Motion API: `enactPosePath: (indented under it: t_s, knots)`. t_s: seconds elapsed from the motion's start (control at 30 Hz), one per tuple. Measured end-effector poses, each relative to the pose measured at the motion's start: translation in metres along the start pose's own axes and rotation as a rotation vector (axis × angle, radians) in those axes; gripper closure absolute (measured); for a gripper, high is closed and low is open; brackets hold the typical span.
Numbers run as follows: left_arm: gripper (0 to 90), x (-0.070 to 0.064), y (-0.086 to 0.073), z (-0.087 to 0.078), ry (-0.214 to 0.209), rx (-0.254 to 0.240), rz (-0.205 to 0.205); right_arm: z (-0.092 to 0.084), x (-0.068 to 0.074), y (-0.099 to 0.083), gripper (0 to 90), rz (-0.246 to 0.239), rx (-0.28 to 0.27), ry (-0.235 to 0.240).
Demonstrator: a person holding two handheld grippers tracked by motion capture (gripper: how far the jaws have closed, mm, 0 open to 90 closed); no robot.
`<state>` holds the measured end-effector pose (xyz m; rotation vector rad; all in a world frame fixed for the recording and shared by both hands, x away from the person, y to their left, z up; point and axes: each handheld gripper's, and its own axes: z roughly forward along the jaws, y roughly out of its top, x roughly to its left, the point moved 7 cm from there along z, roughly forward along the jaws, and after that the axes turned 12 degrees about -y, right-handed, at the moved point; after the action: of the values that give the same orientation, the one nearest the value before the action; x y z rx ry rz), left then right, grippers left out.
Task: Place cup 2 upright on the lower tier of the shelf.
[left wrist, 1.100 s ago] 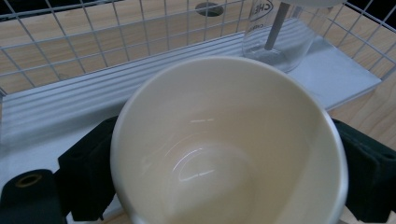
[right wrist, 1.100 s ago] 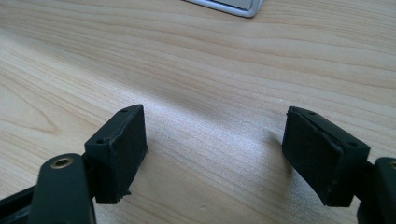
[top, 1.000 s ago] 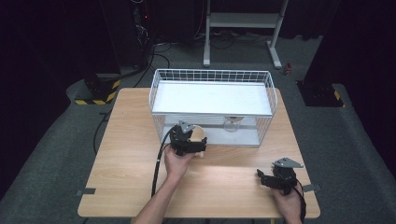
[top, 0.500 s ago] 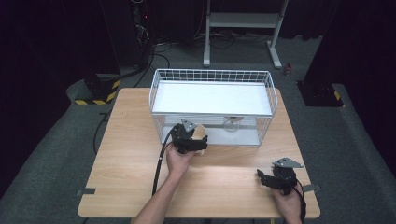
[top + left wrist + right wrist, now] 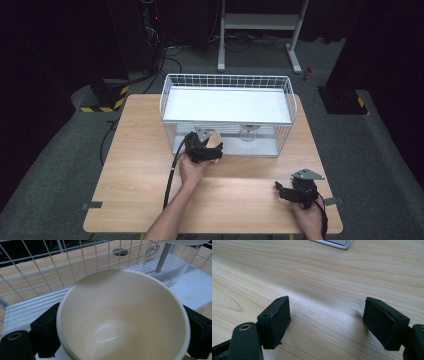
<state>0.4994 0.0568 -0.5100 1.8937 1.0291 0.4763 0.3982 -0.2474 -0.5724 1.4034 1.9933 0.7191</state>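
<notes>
Right gripper (image 5: 287, 190) rests near the table (image 5: 135, 200) edge, jaws wide, nothing between them. Left gripper (image 5: 212, 150) clamps the cream bowl (image 5: 120, 315) across its rim, at the open front of the wire rack (image 5: 225, 80), beside the glass (image 5: 167, 262). Step in hand: carrying the bowl onto the lower shelf. Next: ease forward, set down, release. Against one second ago, the bowl sits slightly nearer the rack.

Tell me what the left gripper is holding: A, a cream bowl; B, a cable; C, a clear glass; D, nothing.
A: in the left gripper view the left gripper has a black pad on each side of a cream bowl, pressing on its wall, while the clear glass stands apart behind it in the wire basket.
</notes>
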Motion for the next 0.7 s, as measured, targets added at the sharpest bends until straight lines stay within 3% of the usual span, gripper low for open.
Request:
enactPosePath:
  t_s: [0.33, 0.7]
  knots:
    - [9.7, 0.0043, 0.0019, 0.0054, -0.004, -0.022, 0.007, 0.0, 0.0001, 0.0001, 21.8, 0.001, -0.001, -0.001]
    - [9.0, 0.0029, 0.0024, 0.0067, 0.006, -0.034, -0.012, -0.0001, 0.0, 0.0001, 22.1, -0.003, -0.002, -0.002]
